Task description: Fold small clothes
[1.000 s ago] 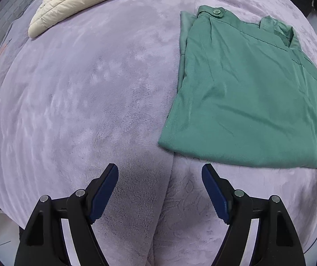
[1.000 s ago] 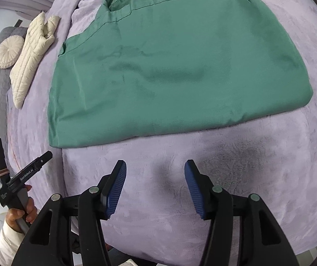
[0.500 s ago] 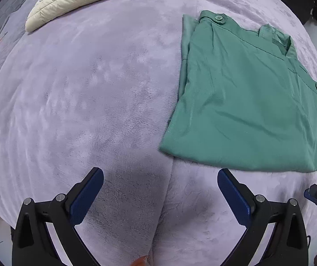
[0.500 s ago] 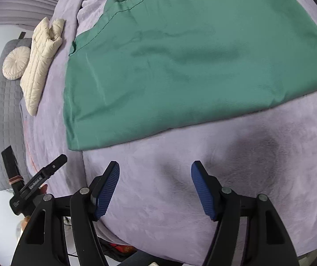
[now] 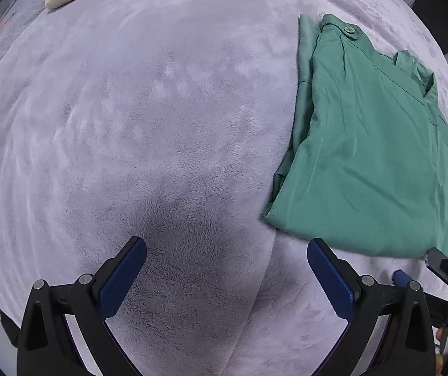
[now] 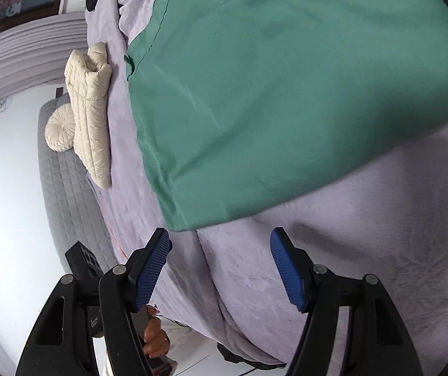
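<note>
Green folded shirt (image 5: pixel 374 156) lying flat on the lilac plush blanket (image 5: pixel 148 125), left gripper (image 5: pixel 227 274) jaws spread wide just short of its near corner, right gripper (image 6: pixel 220 269) jaws spread beside its hem, cream quilted jacket (image 6: pixel 90 109) farther off

No legible text, labels or numbers; small white print on black gripper handle (image 6: pixel 94 324) unreadable

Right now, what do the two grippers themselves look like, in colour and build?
Both match. The left gripper and right gripper each have two black, angular plastic arms with triangular cut-outs and round silver pivot pins. The jaws carry blue ribbed pads. No cables show on them.
</note>
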